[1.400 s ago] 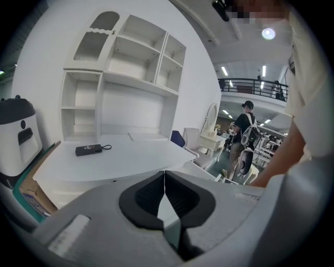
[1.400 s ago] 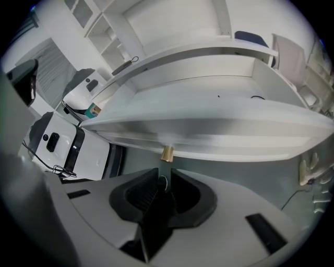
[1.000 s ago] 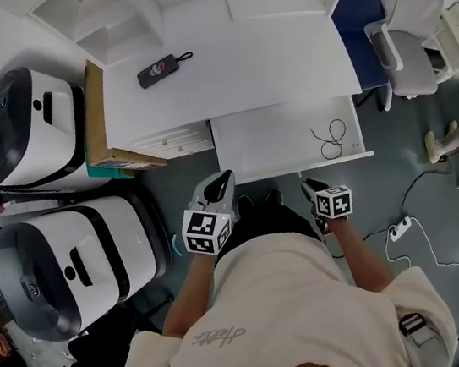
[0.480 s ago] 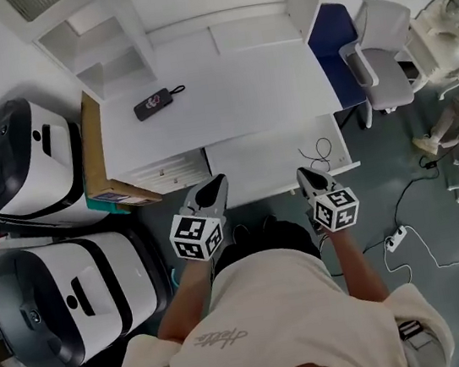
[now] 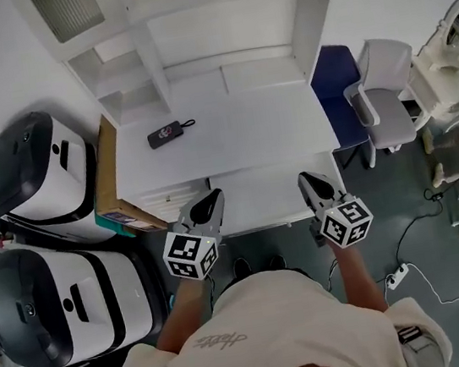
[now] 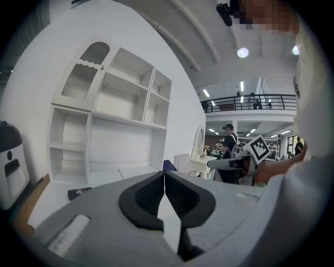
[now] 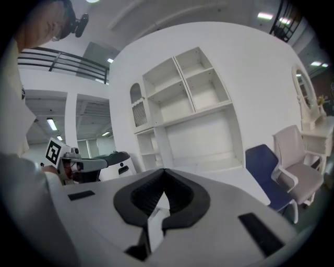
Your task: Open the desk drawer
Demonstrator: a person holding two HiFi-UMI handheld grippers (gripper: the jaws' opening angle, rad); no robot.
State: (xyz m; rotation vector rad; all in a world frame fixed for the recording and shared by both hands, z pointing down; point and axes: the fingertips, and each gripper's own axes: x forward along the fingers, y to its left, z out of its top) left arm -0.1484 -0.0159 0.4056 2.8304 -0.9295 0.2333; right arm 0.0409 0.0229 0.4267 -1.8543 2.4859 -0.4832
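Observation:
The white desk [image 5: 230, 131] has its drawer [image 5: 266, 198] pulled out toward me, seen in the head view as a pale tray below the desk's front edge. My left gripper [image 5: 212, 196] hovers over the drawer's near left corner and is shut with nothing in it. Over the near right corner my right gripper [image 5: 305, 179] is likewise shut and holds nothing. In the left gripper view the left gripper [image 6: 165, 175] has its black pads meeting; in the right gripper view the right gripper [image 7: 163, 172] shows the same. I cannot see what lies in the drawer.
A small black device [image 5: 167, 134] lies on the desk. White shelves [image 5: 188, 22] rise behind it. Two big white-and-black machines [image 5: 36, 177] [image 5: 59, 302] and a cardboard box [image 5: 114, 191] stand left. A white chair [image 5: 386, 86] and a power strip [image 5: 394, 275] are right.
The head view has drawn back and up, showing more of the shelves. Both grippers have risen from below the drawer's front edge to over its near corners. The drawer stays out.

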